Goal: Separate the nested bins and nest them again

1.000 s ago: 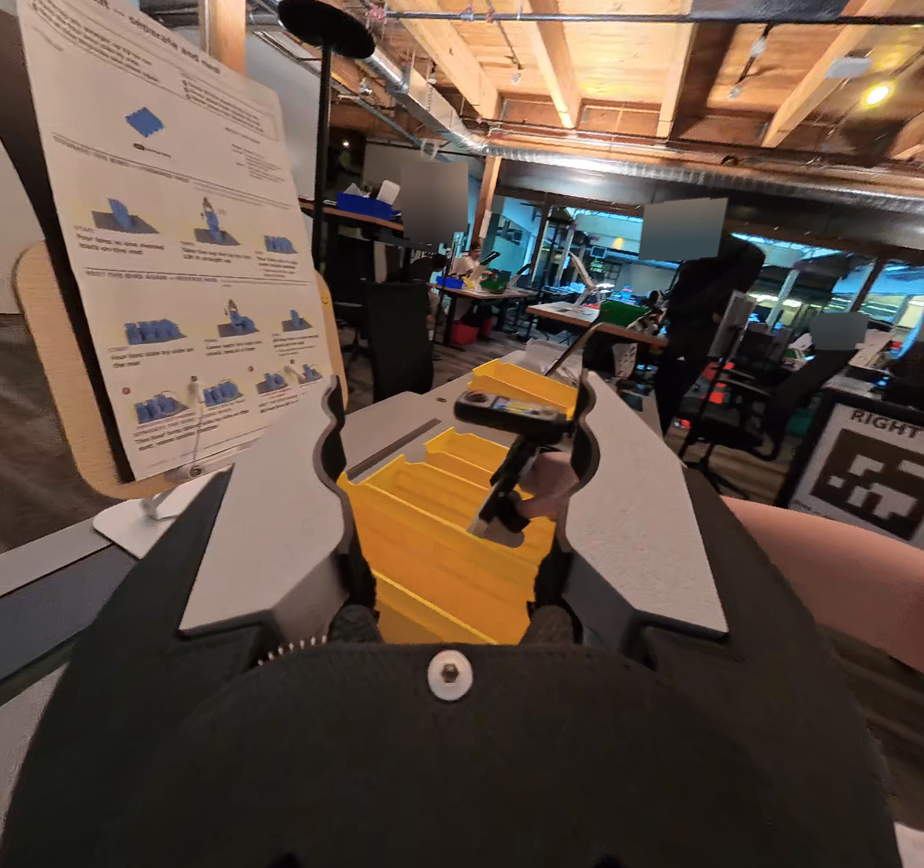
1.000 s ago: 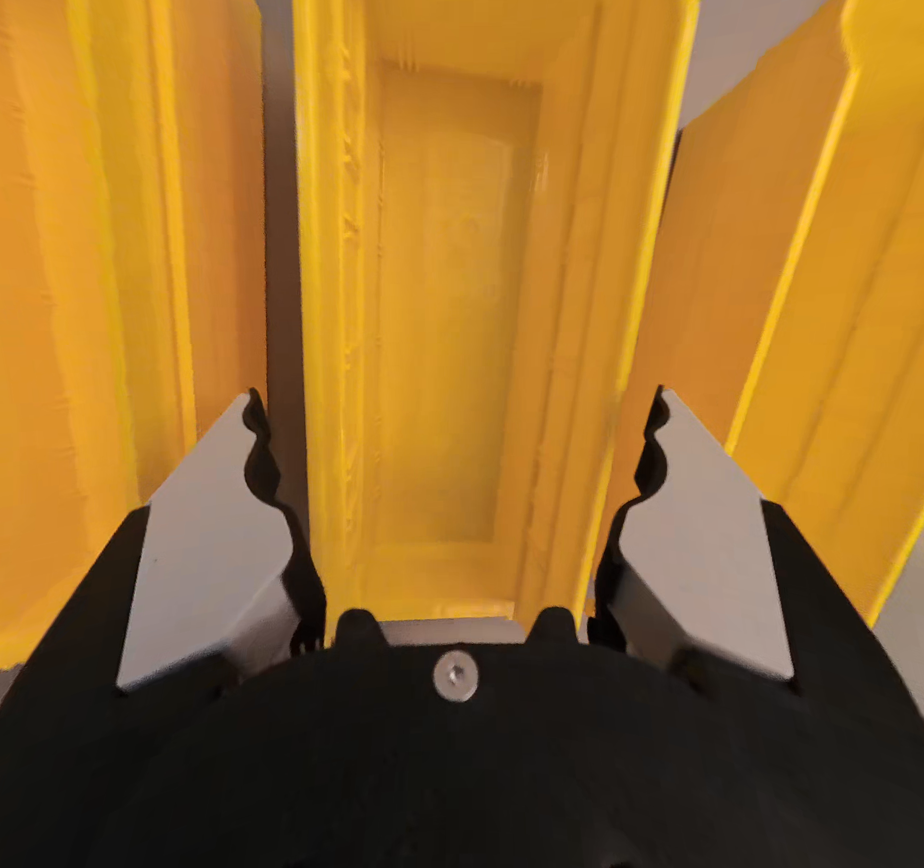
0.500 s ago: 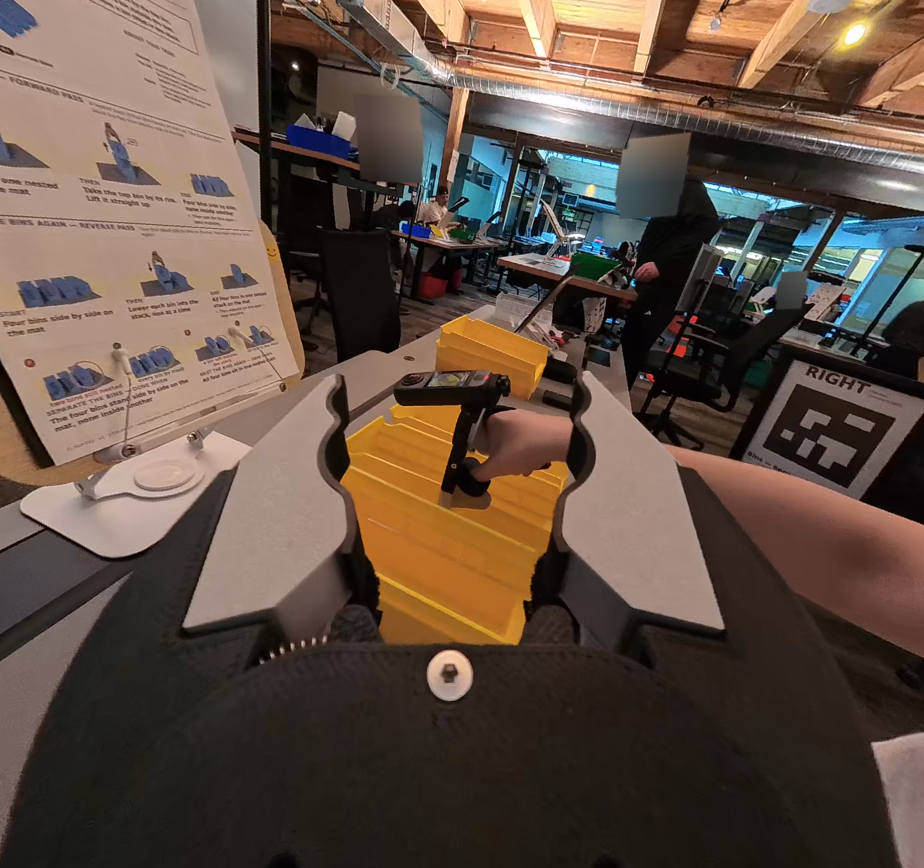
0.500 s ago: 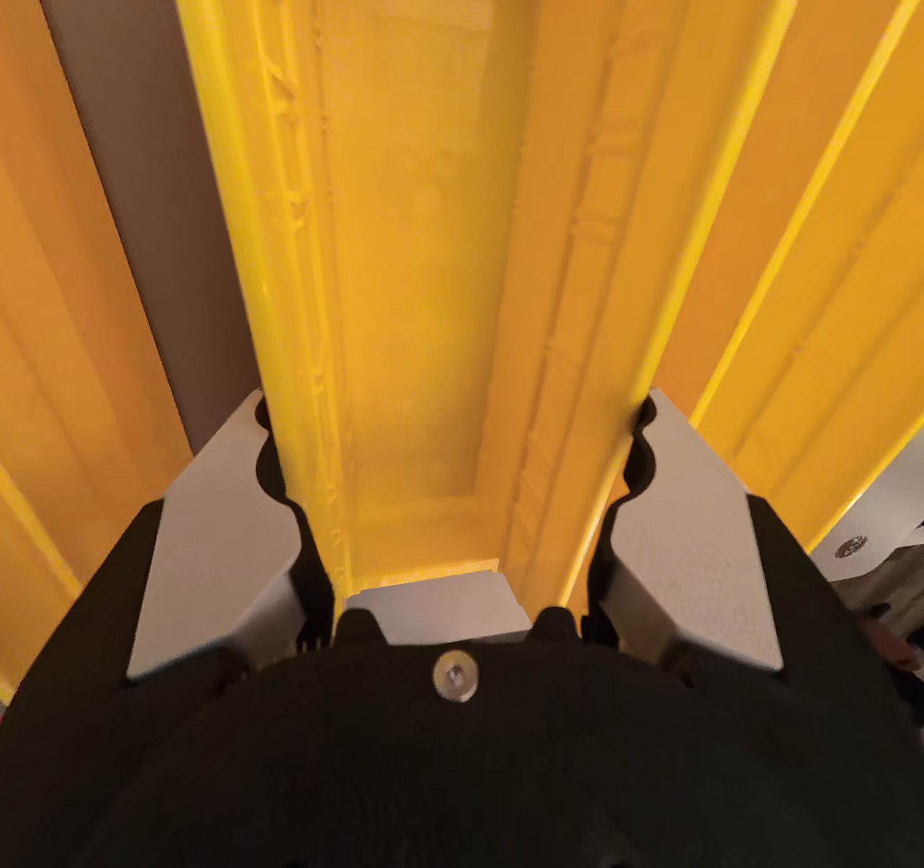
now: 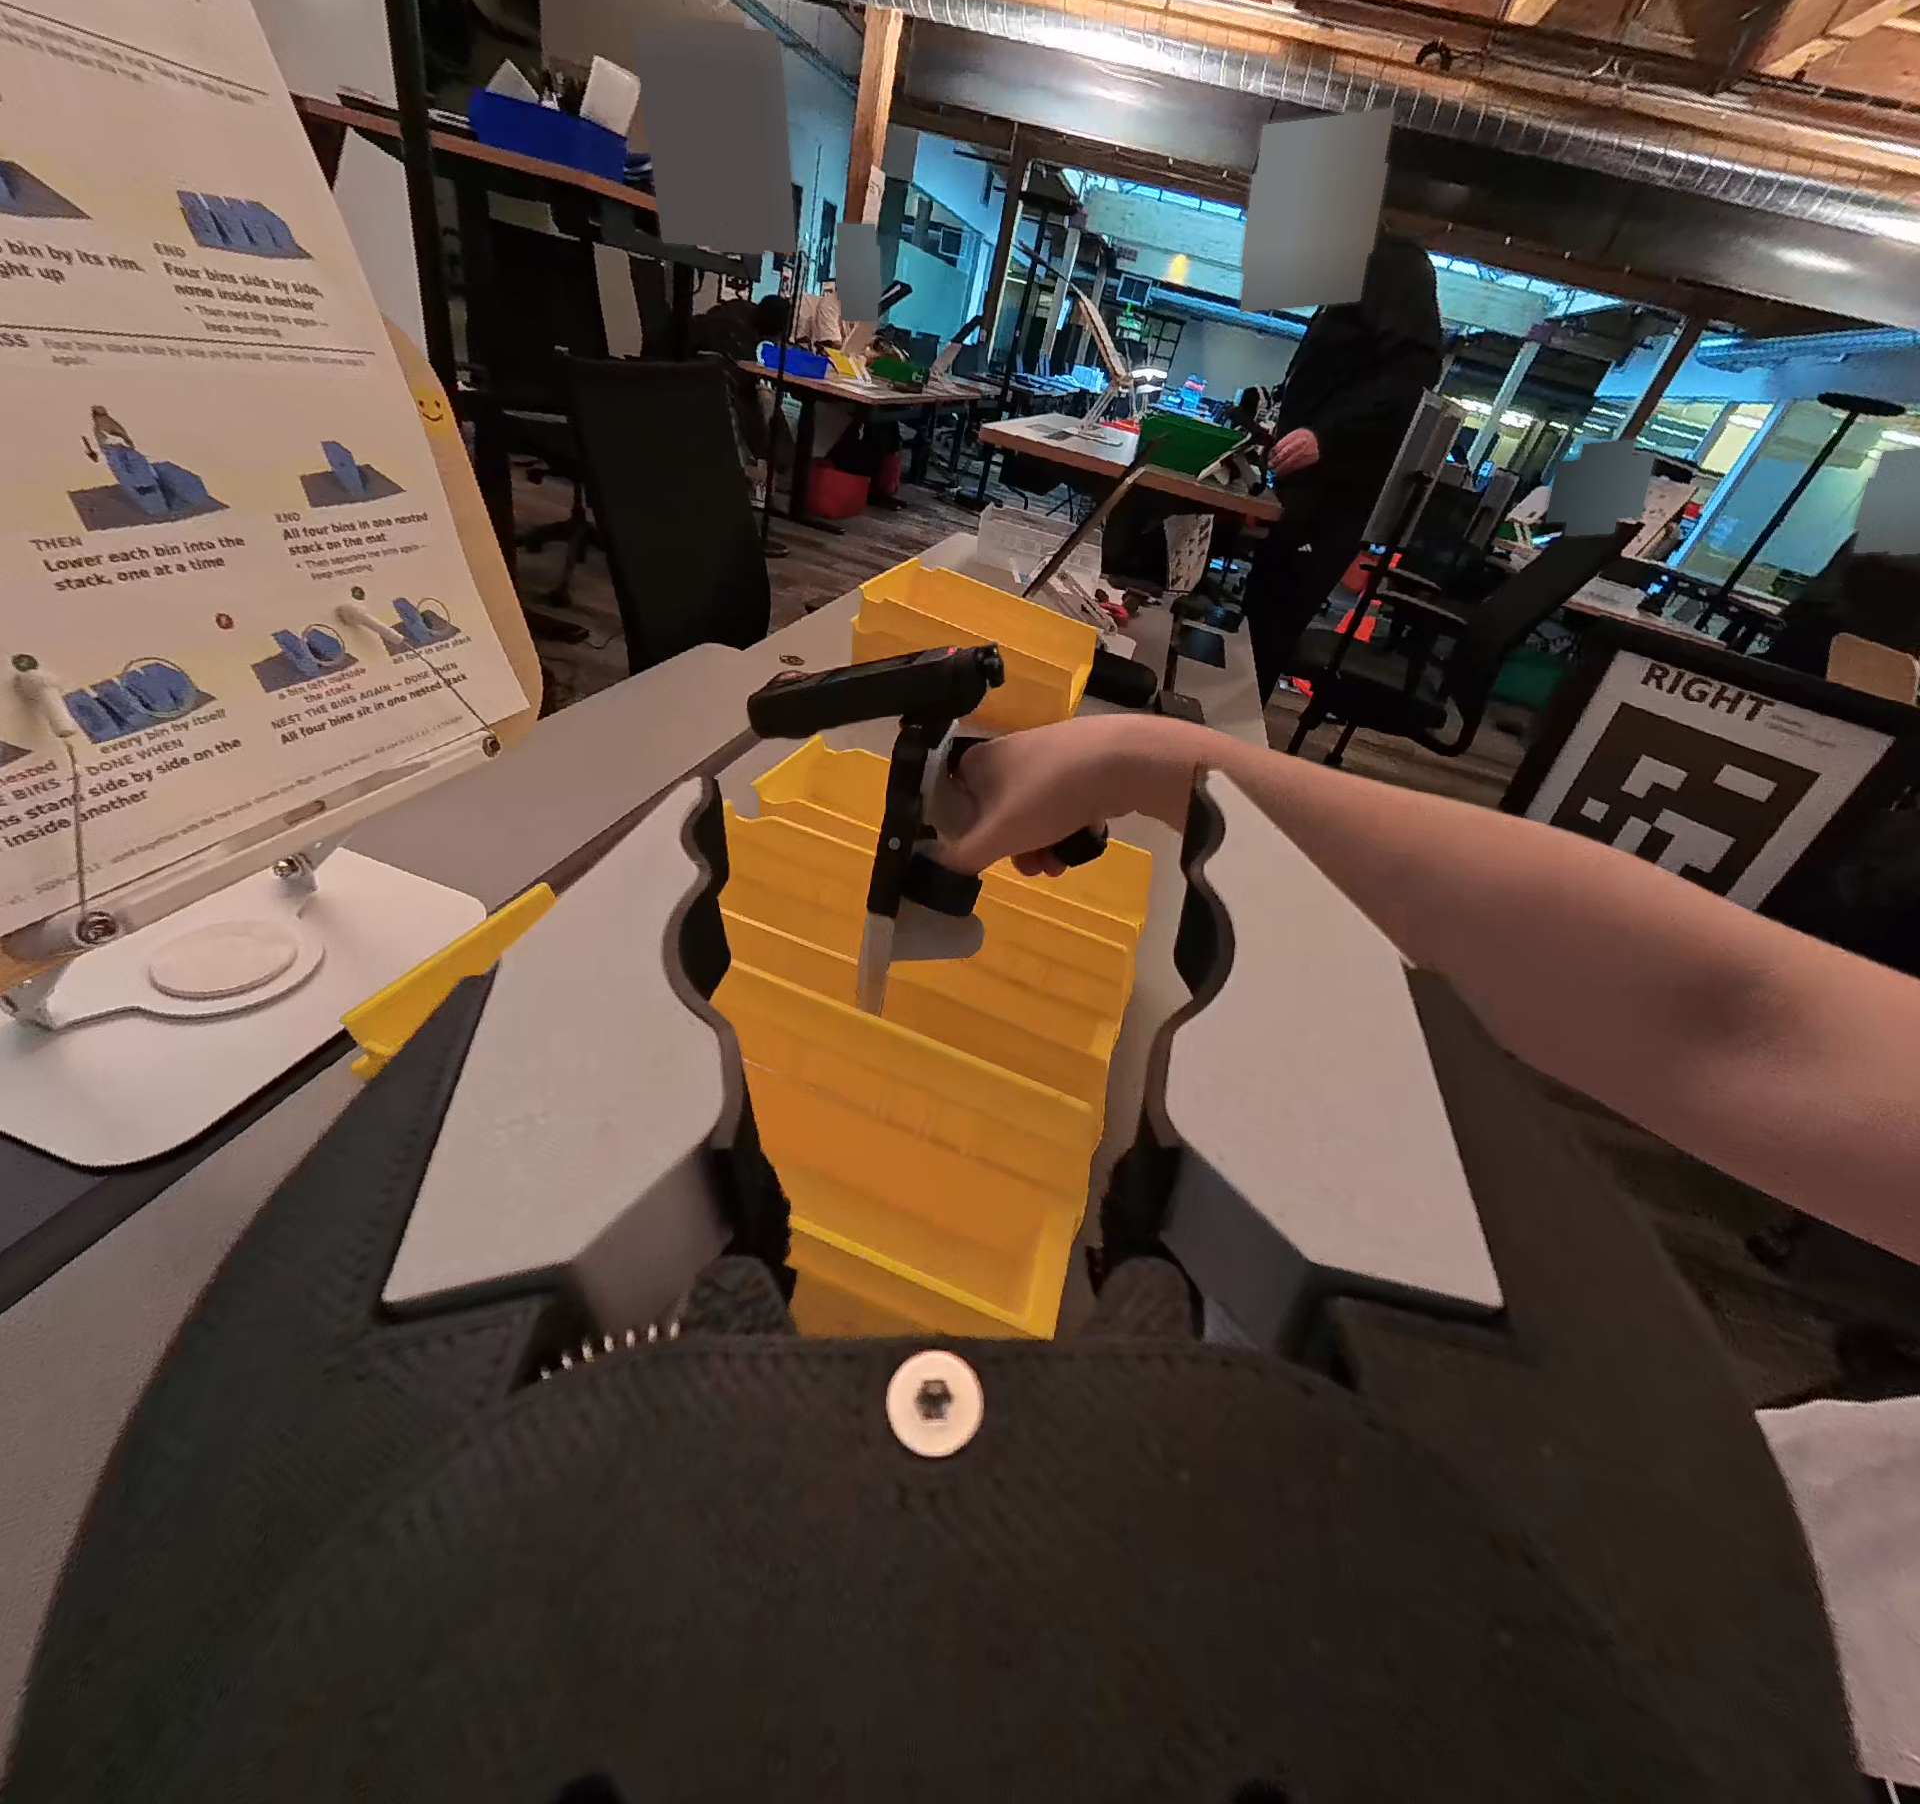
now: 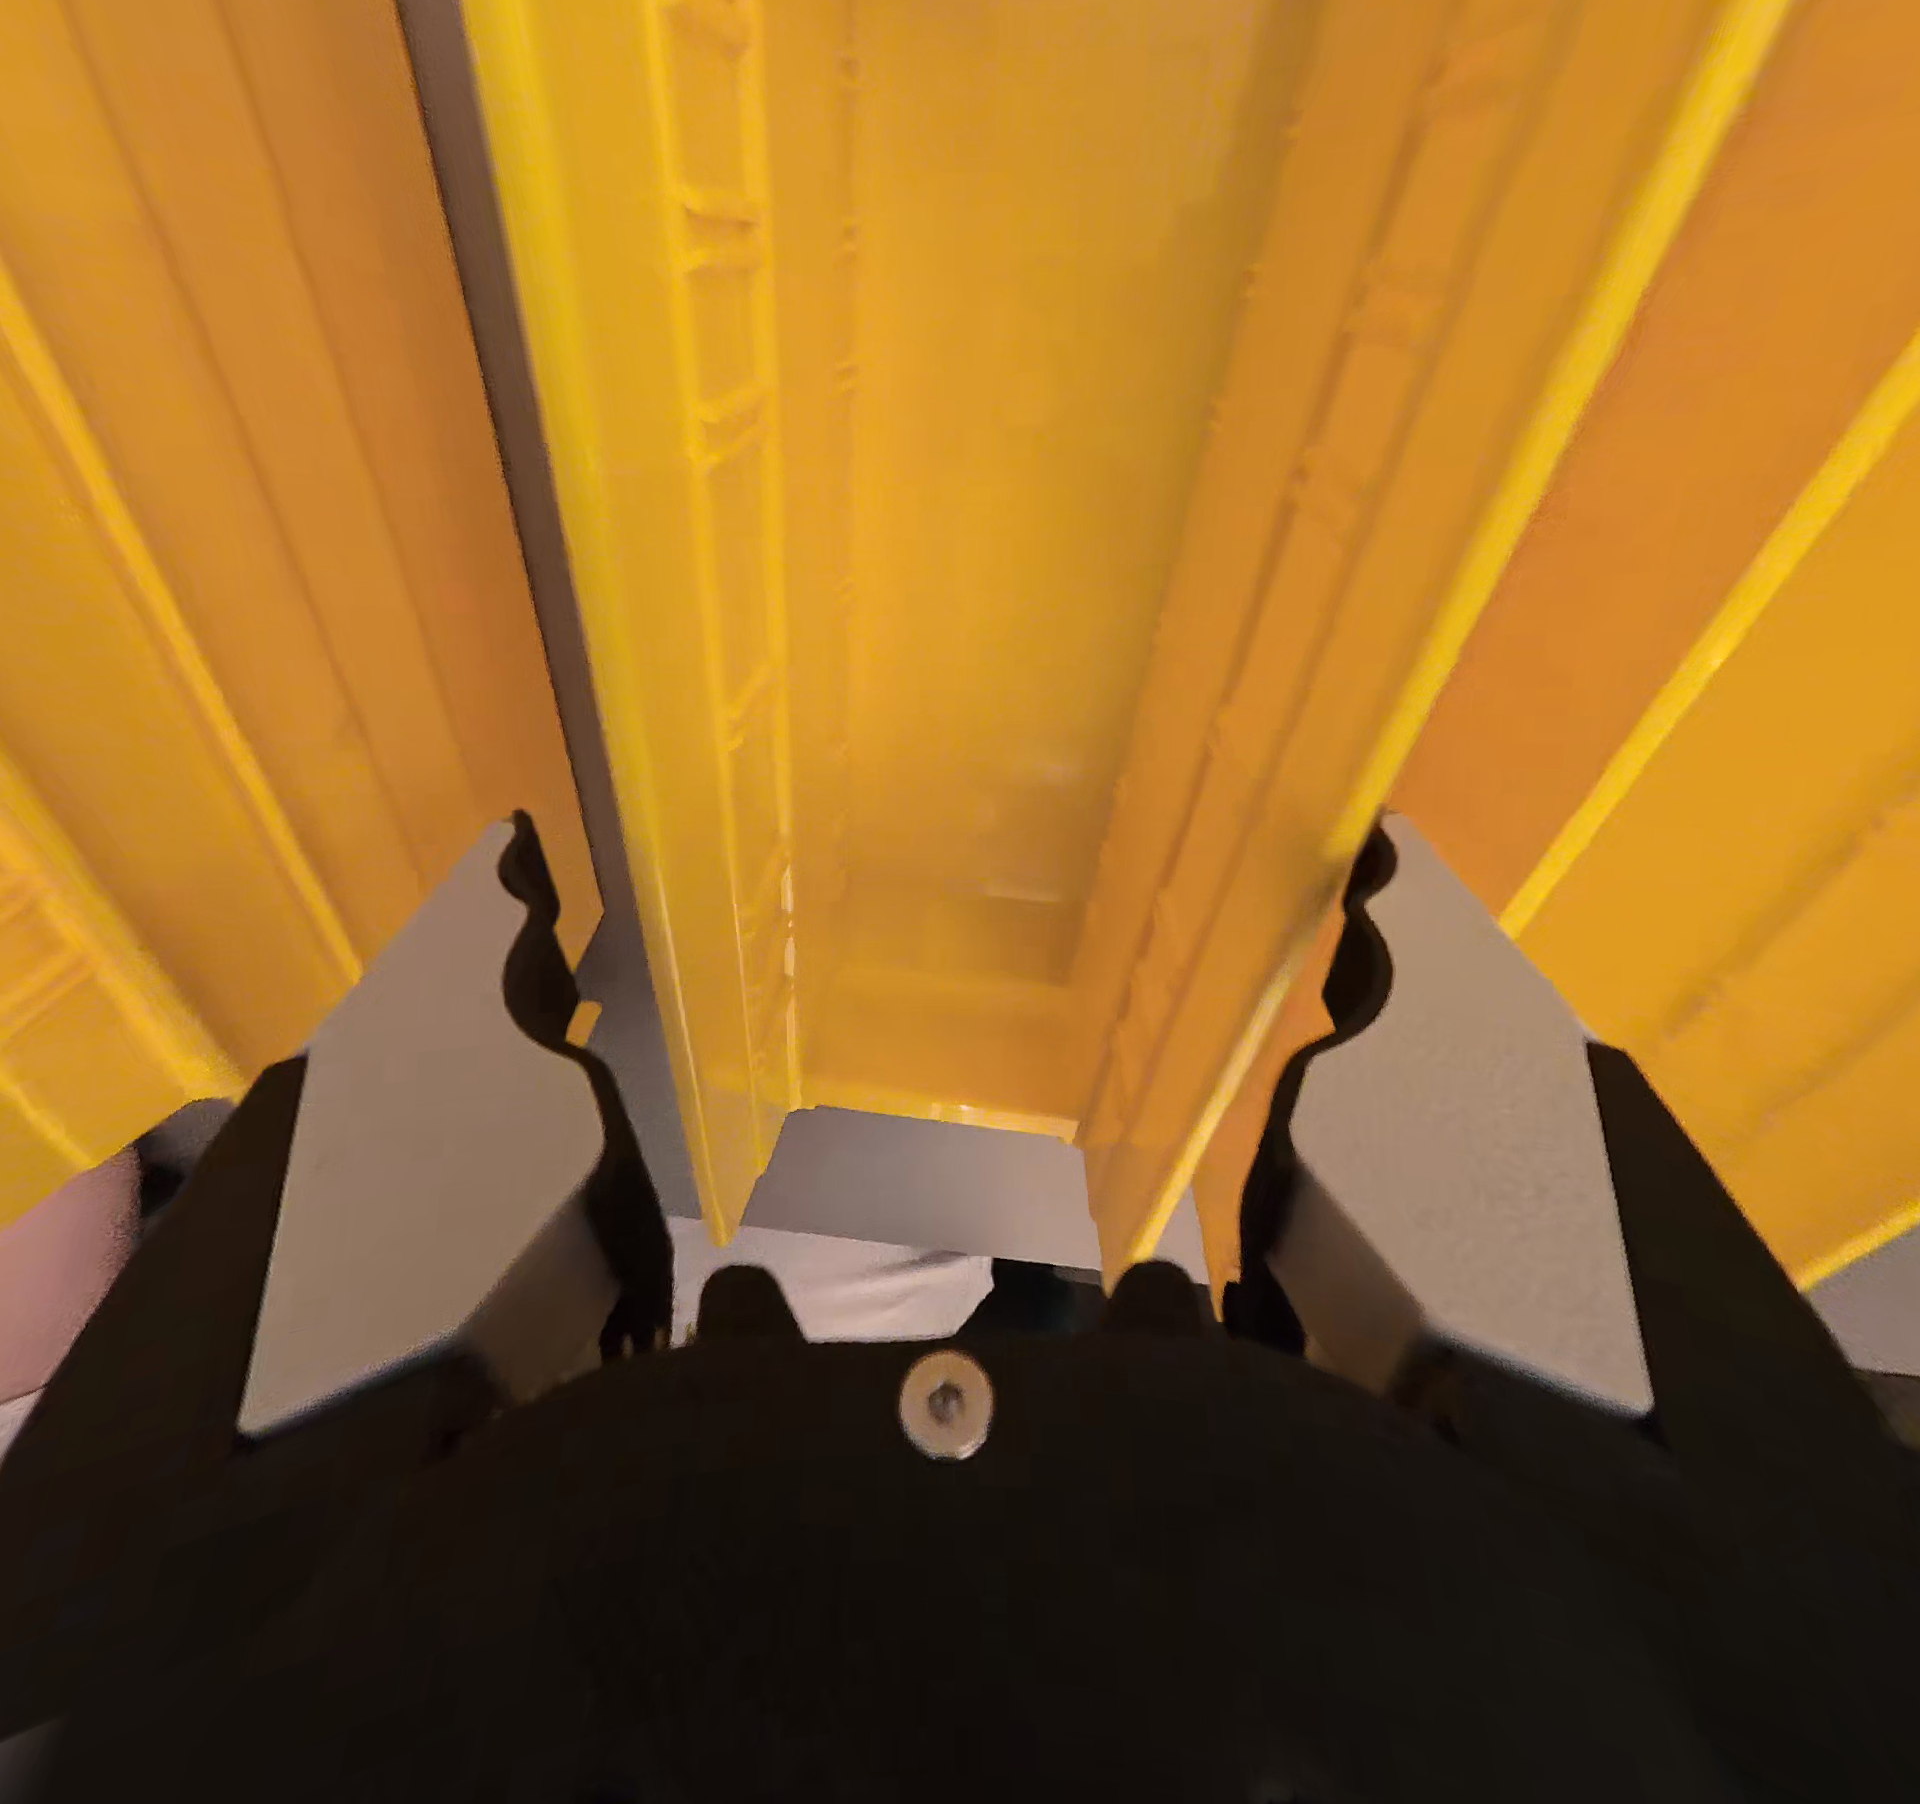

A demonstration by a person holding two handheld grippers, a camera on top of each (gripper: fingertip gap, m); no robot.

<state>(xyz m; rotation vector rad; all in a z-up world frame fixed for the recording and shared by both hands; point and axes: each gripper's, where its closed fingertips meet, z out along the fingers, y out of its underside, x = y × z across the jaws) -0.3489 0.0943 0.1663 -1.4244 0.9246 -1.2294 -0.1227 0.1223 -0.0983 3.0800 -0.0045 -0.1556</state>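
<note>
Surface: a pale grey table (image 5: 644,715) carries the yellow bins; its bare top shows between them in the right wrist view.
Room: an open workshop with wooden ceiling beams, silver ducting, desks, black chairs and a person in dark clothes (image 5: 1340,466) standing well back.
Left of the table: an instruction sheet (image 5: 187,424) leans on a white stand (image 5: 208,985).
Right edge: a black-and-white marker board (image 5: 1704,798) stands beyond the forearm.
Bins: a row of yellow bins (image 5: 935,1079) stands side by side down the middle of the table, running away from the left gripper; one more yellow bin (image 5: 977,642) sits apart at the far end.
Left gripper (image 5: 951,819): fingers spread, hanging over the near end of the row; nothing is pinched, and its pads show clear of the bins below.
Right gripper (image 6: 945,840): held in a hand (image 5: 1049,798), pointing straight down into the row.
Right fingers: spread wide, straddling one bin (image 6: 987,507) from above.
Left finger (image 6: 436,1027): sits in the grey gap beside the bin's wall, apart from it.
Right finger (image 6: 1455,1027): lies by the bin's other rim, in the slot against the neighbouring bin (image 6: 1714,611); blur hides whether it touches.
Grasp: the bin stands between the fingers, not squeezed.
</note>
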